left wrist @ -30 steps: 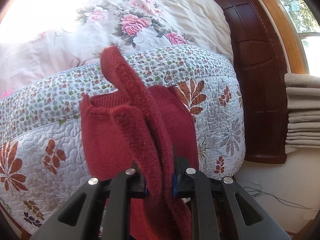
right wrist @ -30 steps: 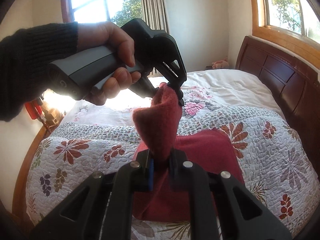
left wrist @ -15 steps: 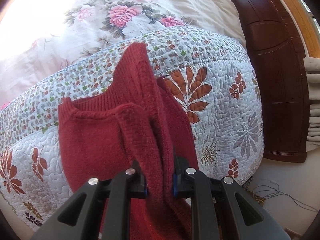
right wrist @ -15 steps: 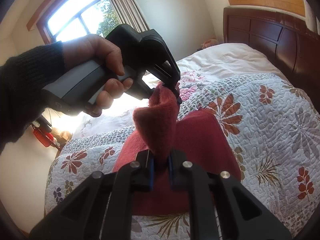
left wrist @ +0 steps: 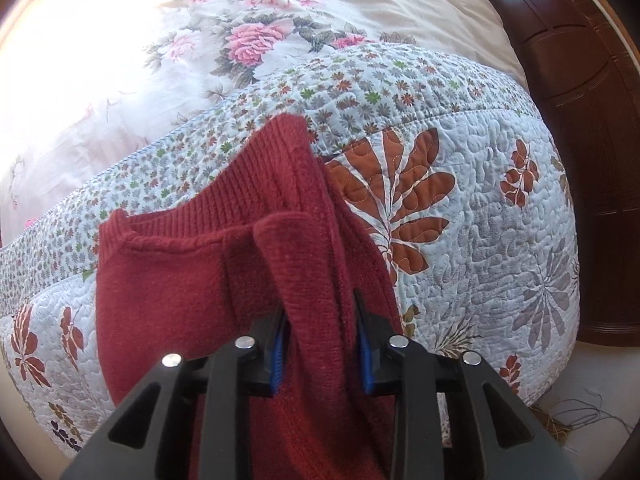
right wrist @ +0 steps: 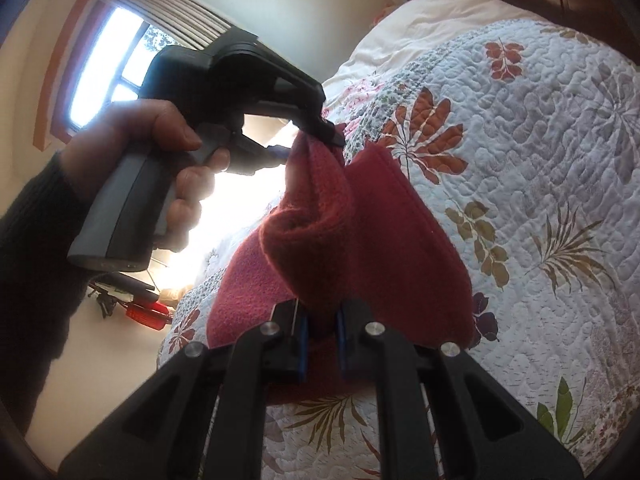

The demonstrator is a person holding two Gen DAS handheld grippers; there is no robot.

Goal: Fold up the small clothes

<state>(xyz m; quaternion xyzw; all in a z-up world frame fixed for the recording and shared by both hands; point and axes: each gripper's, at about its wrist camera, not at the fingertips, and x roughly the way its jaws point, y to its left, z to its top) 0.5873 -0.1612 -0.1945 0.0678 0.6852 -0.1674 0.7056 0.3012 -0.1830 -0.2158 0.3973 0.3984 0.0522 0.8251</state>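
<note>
A small dark red knitted sweater point(left wrist: 180, 280) lies on the leaf-patterned quilt point(left wrist: 480, 248), its ribbed collar towards the far side. My left gripper point(left wrist: 320, 344) is shut on a raised fold of the red knit that runs up between its blue pads. In the right wrist view the same sweater point(right wrist: 400, 256) rests on the quilt point(right wrist: 540, 140). My right gripper point(right wrist: 320, 340) is shut on another bunched part of it. The left gripper point(right wrist: 324, 136), held by a hand point(right wrist: 160, 148) in a dark sleeve, pinches the cloth just beyond.
A pale duvet with pink flowers point(left wrist: 240, 40) lies beyond the quilt. A dark wooden headboard point(left wrist: 592, 120) runs along the right. Loose cords point(left wrist: 580, 412) trail on the floor past the bed's corner. A window point(right wrist: 108, 64) and a red object point(right wrist: 146, 312) are at left.
Both grippers have tilted down towards the bed with the red cloth still held. The lifted fold stands lower and nearer the quilt, and the sweater lies closer in both views.
</note>
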